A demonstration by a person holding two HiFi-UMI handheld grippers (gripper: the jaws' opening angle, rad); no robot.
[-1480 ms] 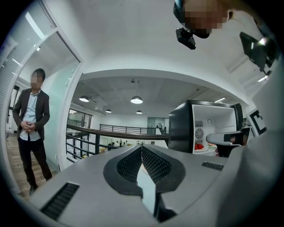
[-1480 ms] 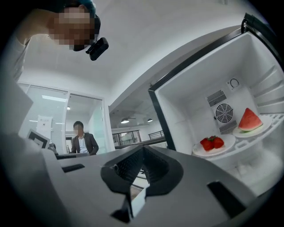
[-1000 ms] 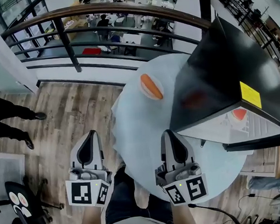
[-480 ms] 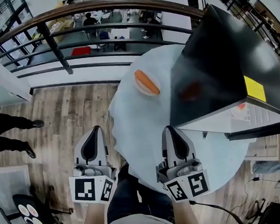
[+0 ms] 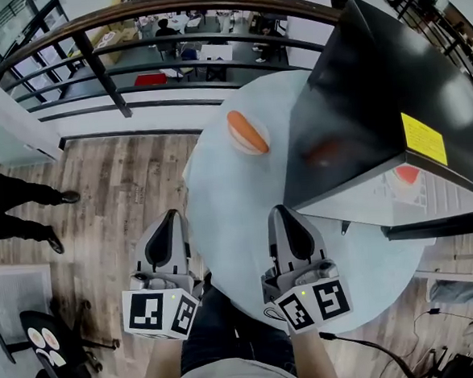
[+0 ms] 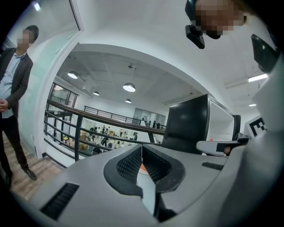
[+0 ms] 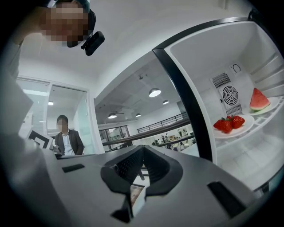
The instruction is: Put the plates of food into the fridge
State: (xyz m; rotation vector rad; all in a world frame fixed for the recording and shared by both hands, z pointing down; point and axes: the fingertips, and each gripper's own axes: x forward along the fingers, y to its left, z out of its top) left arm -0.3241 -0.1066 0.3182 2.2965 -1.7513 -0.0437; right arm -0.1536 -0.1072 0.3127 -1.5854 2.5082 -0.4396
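Observation:
A white plate with an orange sausage [image 5: 247, 132] lies at the far side of the round pale table [image 5: 231, 225]. The same plate shows as an orange sliver [image 6: 142, 167] between the left fingers. To its right stands the black fridge [image 5: 375, 94], open toward me, with a plate of red food [image 5: 405, 176] on a shelf. In the right gripper view its white inside holds a plate of strawberries [image 7: 228, 124] and a watermelon slice [image 7: 259, 99]. My left gripper [image 5: 172, 215] [image 6: 141, 146] is shut and empty at the table's left edge. My right gripper [image 5: 277, 211] [image 7: 143, 147] is shut and empty over the table's near part.
A dark railing [image 5: 99, 72] runs behind the table above a lower floor. A person in a dark suit [image 5: 12, 212] stands on the wooden floor at the left. An office chair [image 5: 46, 351] sits at the lower left. The fridge's open edge [image 5: 441, 228] juts out at the right.
My left gripper has shifted to the right, closer to the table's edge. The right gripper has sunk slightly. Both stay shut and empty.

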